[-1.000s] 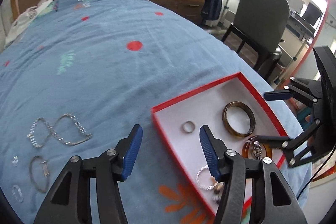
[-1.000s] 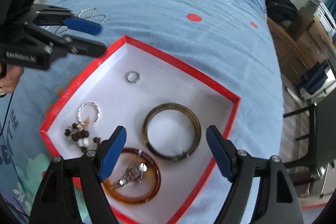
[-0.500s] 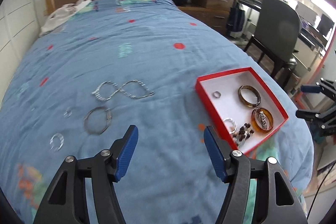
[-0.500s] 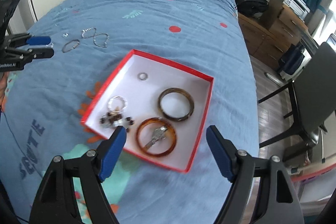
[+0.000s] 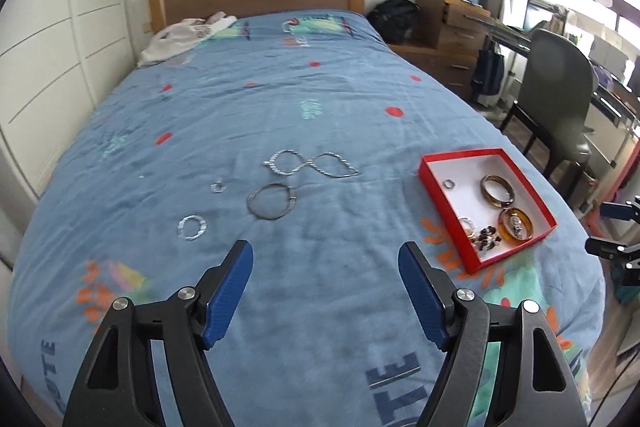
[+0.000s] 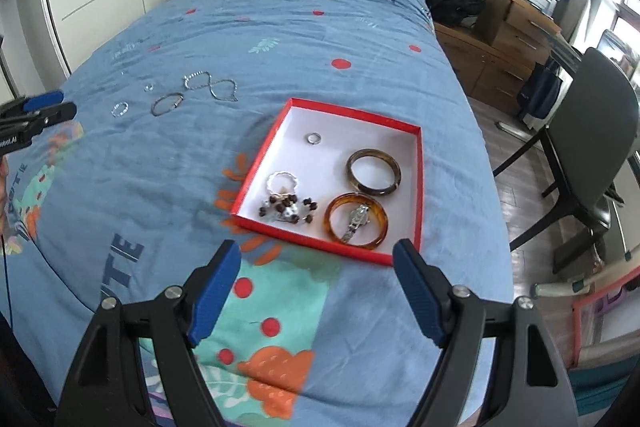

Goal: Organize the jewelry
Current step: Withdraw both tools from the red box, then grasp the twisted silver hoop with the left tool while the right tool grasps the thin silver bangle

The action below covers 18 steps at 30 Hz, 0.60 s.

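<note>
Left gripper: wide open, holding nothing, up above the blue bed cover.
Right gripper: wide open too, holding nothing.
Red box: just ahead of the right gripper; ahead and to the right of the left one.
In the box: a small ring, a dark bangle, an orange bangle with a watch lying in it, brown beads, a silver ring bracelet.
On the cover: a silver chain, a thin bracelet, a flat silver ring and a tiny ring, all ahead of the left gripper, well apart from the box.
</note>
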{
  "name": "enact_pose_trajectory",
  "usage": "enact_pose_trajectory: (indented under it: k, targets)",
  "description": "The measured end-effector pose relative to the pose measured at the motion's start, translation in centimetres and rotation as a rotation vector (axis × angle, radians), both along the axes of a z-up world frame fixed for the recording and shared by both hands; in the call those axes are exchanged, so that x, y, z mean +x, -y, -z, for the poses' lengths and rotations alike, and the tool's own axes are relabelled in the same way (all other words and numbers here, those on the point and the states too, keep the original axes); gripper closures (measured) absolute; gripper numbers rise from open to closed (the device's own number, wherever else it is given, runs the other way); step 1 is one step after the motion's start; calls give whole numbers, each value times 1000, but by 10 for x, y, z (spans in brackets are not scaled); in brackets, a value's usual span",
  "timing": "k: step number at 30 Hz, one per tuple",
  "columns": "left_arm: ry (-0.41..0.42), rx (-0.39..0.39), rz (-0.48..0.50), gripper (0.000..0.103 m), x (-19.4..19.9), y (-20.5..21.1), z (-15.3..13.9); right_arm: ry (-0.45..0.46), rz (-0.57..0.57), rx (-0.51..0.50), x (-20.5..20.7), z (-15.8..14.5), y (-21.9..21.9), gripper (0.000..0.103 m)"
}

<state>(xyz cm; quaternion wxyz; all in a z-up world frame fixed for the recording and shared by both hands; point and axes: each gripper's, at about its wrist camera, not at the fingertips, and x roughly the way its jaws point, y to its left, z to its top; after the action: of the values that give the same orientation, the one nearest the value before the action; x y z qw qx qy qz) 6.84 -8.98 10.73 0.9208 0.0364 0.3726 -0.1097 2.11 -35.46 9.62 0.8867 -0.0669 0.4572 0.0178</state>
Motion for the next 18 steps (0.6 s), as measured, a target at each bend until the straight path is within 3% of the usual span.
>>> enact_pose_trajectory:
  k: [9,18]
  targets:
    - [40,3,-52,28,-15,-35,-3,36,-38,17,-5,-10,-51,25]
    - [2,8,-111,28,15,-74,24,28,-106,53,44,5,-108,25]
